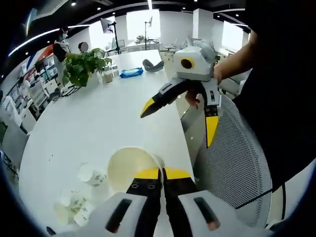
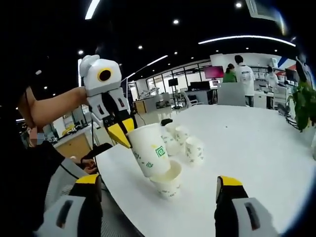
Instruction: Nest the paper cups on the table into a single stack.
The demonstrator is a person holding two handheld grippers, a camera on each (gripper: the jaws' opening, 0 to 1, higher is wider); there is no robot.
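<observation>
L gripper fingers closed on rim of tilted paper cup, centre frame, over cup on worktop. R gripper fingers wide open, holding nothing.

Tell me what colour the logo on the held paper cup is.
Green, on the white paper cup in the left gripper; clearest in the right gripper view.

The paper cups are cream-white with a small green printed emblem. The worktop is plain white. Both tongs have yellow tips on black jaws and white-grey bodies.
</observation>
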